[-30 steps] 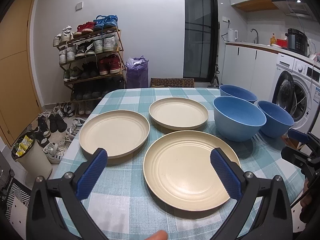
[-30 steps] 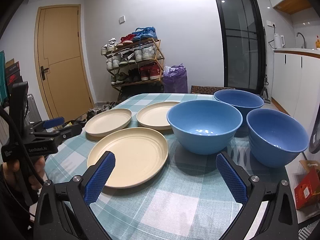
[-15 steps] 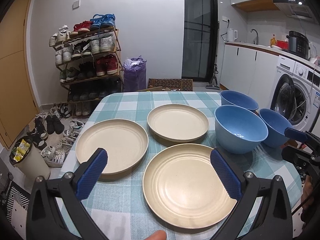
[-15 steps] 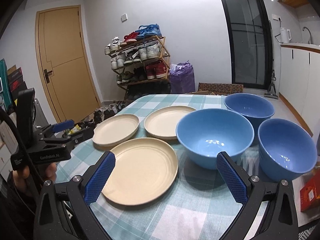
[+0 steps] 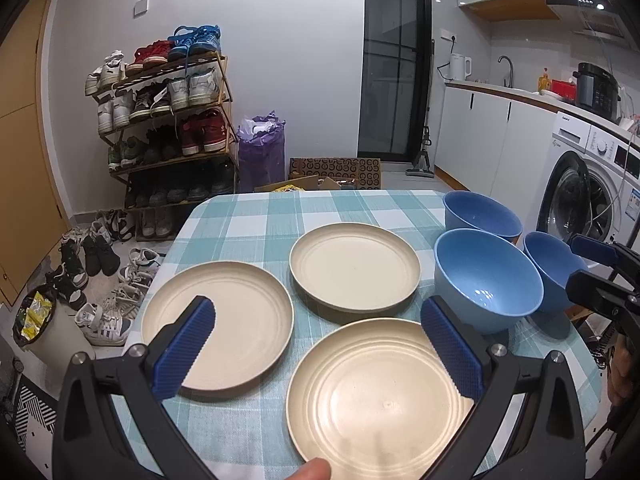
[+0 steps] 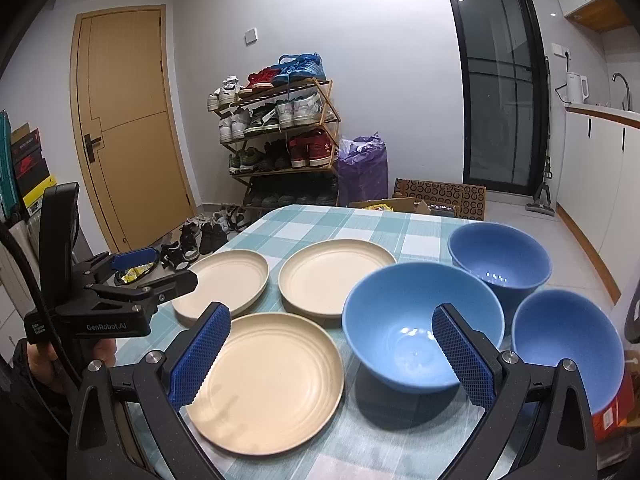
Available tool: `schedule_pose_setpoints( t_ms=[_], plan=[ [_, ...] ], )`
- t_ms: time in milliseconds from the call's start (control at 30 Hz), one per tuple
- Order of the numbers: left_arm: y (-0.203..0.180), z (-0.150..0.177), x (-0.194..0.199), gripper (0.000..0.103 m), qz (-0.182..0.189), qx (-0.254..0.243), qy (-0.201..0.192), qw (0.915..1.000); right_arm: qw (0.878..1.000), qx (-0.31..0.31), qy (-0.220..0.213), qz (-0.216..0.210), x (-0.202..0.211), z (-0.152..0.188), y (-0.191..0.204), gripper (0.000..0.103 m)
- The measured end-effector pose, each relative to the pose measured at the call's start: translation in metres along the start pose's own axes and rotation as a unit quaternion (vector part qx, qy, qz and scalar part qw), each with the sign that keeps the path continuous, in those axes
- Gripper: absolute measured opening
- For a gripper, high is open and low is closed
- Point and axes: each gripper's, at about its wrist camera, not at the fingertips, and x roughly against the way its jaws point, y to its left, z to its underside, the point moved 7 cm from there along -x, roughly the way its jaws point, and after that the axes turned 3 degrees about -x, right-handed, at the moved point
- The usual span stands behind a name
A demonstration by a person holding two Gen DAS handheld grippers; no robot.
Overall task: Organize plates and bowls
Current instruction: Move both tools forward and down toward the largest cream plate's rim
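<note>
Left wrist view: three plates (image 5: 353,267), three bowls (image 5: 487,280); both grippers (image 5: 320,344) wide apart, empty, apparently raised lately; sorting unstarted.

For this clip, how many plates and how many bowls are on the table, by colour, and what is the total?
Cream plates: 3 (near, left, far)
Blue bowls: 3 (middle, far, near right)
Total: 6 pieces, all separate on the checked tablecloth, none stacked, none held by either claw.
</note>
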Motion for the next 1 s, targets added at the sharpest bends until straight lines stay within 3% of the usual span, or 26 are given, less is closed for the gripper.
schedule_pose_setpoints(
  t_ms=[600,1000],
  plan=[
    [0.008,-0.038,-0.031,0.103,-0.019,-0.014,0.015,0.9996,1.0,0.001,0.012,0.004,-0.024,-0.058,-0.02,0.103],
    [0.017,-0.061,-0.048,0.103,-0.001,0.003,0.027,0.9996,1.0,-0.011,0.002,0.0,-0.034,-0.099,-0.04,0.103]
  ],
)
